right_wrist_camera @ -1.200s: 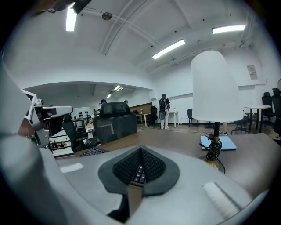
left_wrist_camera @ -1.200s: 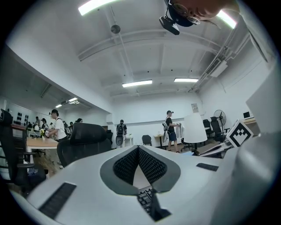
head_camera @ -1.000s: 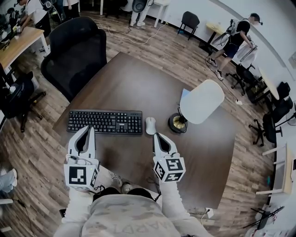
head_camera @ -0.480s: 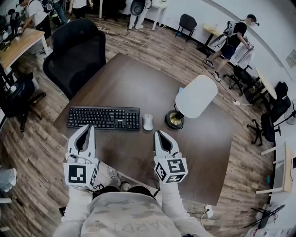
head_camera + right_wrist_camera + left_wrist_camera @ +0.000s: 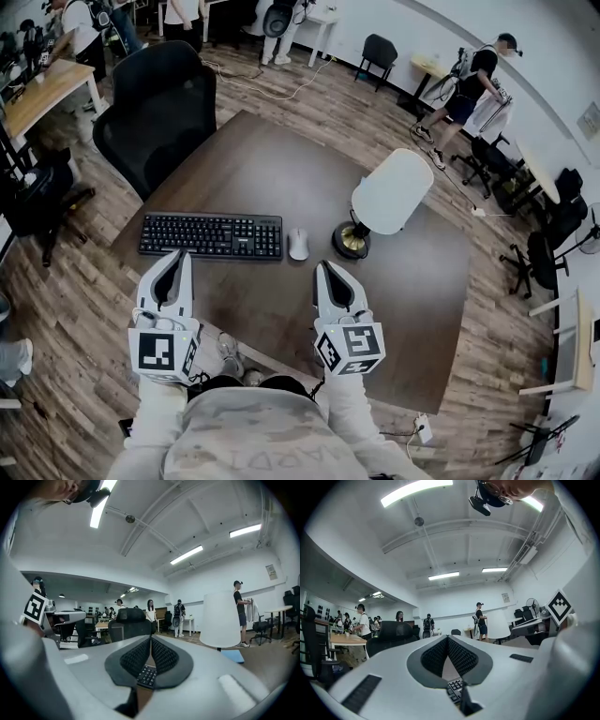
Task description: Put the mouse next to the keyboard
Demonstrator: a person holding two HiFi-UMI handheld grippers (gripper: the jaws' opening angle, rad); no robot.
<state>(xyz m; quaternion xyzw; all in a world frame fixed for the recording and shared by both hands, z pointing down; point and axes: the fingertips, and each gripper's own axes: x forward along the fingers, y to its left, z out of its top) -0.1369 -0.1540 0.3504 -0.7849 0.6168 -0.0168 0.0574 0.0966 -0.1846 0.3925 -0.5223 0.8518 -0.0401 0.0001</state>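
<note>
Head view | mouse [image 5: 298, 244] just beside keyboard [image 5: 212, 235] | left tongs [image 5: 181, 256], right tongs [image 5: 322, 268] pinched together, empty

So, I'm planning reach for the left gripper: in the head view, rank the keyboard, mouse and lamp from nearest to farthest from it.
Measured from the left gripper:
1. The keyboard, just ahead of its tips.
2. The mouse, right of the keyboard.
3. The lamp, farther right, beyond the mouse.

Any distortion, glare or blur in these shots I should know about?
Head view: strong fisheye bend, floor curving around the sharp, evenly lit table. Left gripper view: black round vignette, ceiling light blown out. Right gripper view: same vignette, strip light glaring too.
</note>
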